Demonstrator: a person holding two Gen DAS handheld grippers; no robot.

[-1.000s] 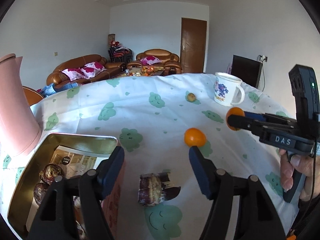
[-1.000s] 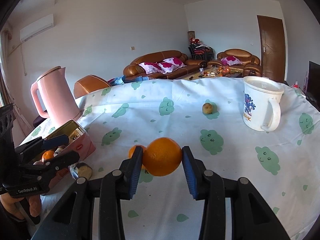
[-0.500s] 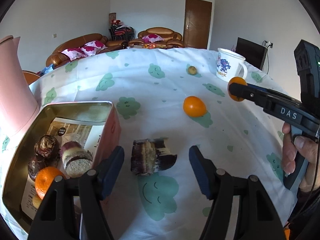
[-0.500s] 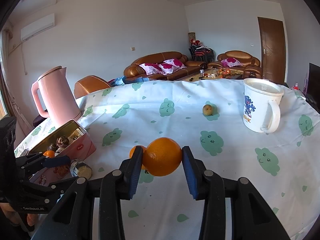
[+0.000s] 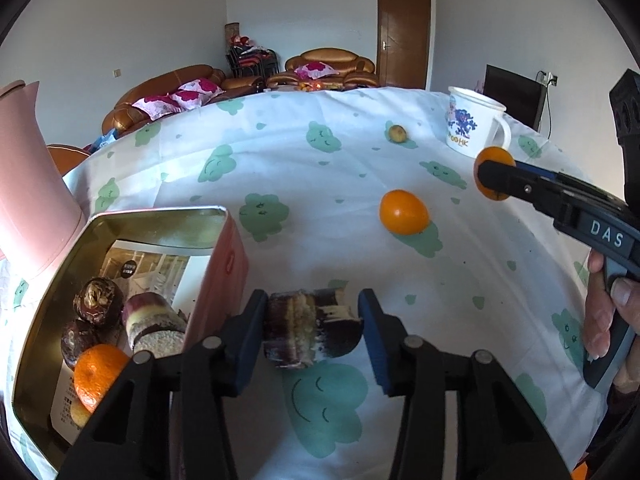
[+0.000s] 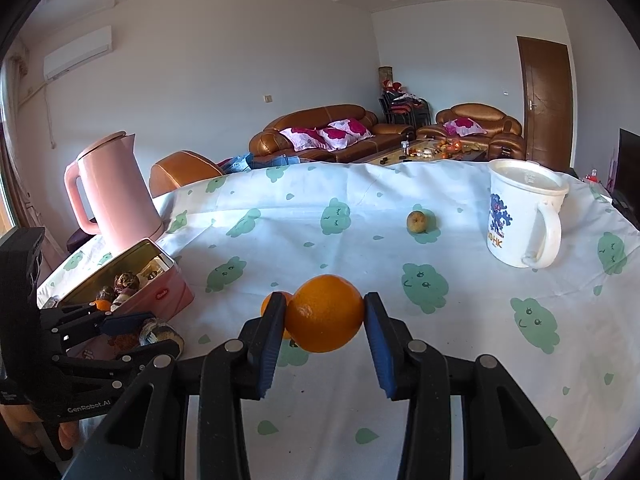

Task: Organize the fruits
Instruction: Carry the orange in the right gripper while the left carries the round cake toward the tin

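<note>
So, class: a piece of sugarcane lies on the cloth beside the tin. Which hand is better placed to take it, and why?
Left. The left gripper already straddles the sugarcane, its jaws closing on it, with the tin right beside. The right gripper is shut on an orange.

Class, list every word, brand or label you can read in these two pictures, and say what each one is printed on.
"DAS": on the right gripper, seen from the left wrist.
"GenRobot.AI": on the left gripper, seen from the right wrist.
"HK": orange letters on the white mug; anything before them is unclear.
Small red logo on the pink tin: too small to read.
Printed sheet inside the tin: too small to read.
</note>
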